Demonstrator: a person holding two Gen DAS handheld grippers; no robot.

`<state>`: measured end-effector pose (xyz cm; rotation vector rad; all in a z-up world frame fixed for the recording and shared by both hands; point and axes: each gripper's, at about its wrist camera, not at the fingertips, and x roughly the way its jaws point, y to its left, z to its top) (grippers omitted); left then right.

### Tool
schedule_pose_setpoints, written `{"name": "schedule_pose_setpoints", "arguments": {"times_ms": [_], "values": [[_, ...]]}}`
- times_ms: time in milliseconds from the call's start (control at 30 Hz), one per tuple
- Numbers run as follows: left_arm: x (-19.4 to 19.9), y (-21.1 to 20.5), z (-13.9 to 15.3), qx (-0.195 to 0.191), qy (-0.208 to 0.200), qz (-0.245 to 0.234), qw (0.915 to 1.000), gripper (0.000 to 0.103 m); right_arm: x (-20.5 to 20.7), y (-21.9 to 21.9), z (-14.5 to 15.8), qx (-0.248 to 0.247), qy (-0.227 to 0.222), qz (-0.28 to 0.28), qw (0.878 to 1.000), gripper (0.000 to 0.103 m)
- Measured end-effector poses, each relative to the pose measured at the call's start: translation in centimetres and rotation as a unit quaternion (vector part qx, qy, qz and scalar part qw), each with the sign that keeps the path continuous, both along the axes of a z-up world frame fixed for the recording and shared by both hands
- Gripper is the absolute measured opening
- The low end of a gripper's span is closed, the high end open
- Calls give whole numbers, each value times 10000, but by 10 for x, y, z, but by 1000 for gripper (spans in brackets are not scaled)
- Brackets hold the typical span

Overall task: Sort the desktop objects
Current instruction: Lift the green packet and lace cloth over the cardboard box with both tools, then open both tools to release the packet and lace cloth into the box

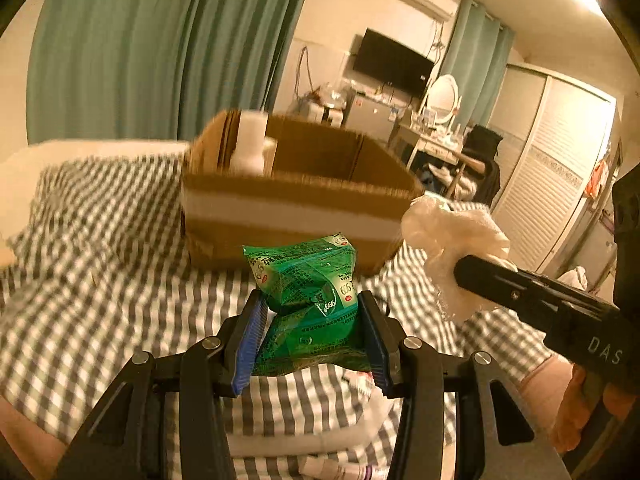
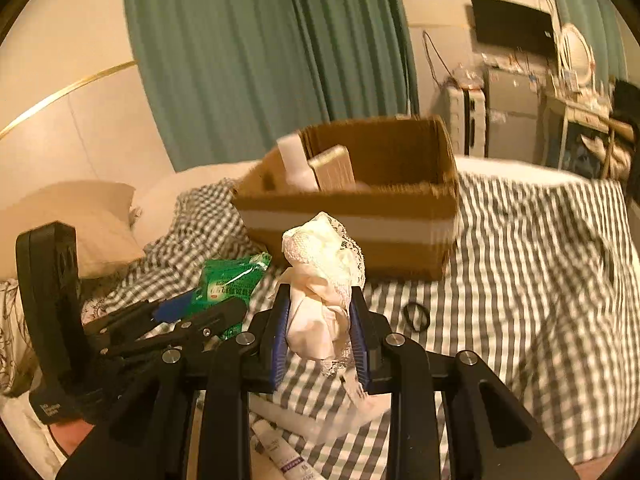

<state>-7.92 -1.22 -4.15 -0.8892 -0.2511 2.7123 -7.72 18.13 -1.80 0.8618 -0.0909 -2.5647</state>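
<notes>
Packet and cloth held up short of the box

Left wrist view. Left gripper (image 1: 312, 320) clamped on a crumpled green packet (image 1: 308, 280), blue pads pressed into both its sides, packet lifted off the checked bedspread (image 1: 100, 260). Print on the packet reads "666"; other characters too small to read. Cardboard box (image 1: 292, 208) stands just beyond, open-topped, near rim at packet height, white band across its front wall. White bottle (image 1: 250, 144) upright in the box's left rear corner. Right gripper (image 1: 472, 270) enters from the right, gripping a white lace cloth (image 1: 448, 236) near the box's right corner; its body is lettered "DAS". Bare bedspread left of the box.

Right wrist view. Right gripper (image 2: 320, 320) closed on the cloth (image 2: 324, 264), fingers squeezing its middle. Box (image 2: 360, 212) straight ahead; bottle (image 2: 294, 160) and a tan block (image 2: 334, 168) lean inside at left. Black ring (image 2: 417, 317) lies on the bedspread (image 2: 520, 260) just right of the gripper; wide open bedspread beyond it. Left gripper (image 2: 208, 308) with the packet (image 2: 228, 280) sits low left. Printed tube (image 2: 284, 456) lies below, text unreadable.
</notes>
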Motion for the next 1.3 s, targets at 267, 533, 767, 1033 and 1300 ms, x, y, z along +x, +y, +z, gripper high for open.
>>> {"name": "schedule_pose_setpoints", "arguments": {"times_ms": [267,533,767,1033,1300], "values": [[-29,-2,57,3,417,-80,9991,47,-18,-12,39,48,411,176,9990,26],[-85,4,93,-96,641,-157,9978,48,-67,-12,66,53,691,127,9975,26],[-151,24,87,-217,552,-120,9982,48,-146,-3,59,-17,641,-5,9979,26],[-232,37,46,-191,292,-46,9994,47,-237,19,22,-21,219,-139,9997,27],[-248,47,39,-570,477,47,9972,97,-253,42,18,-369,369,-441,9977,76]]}}
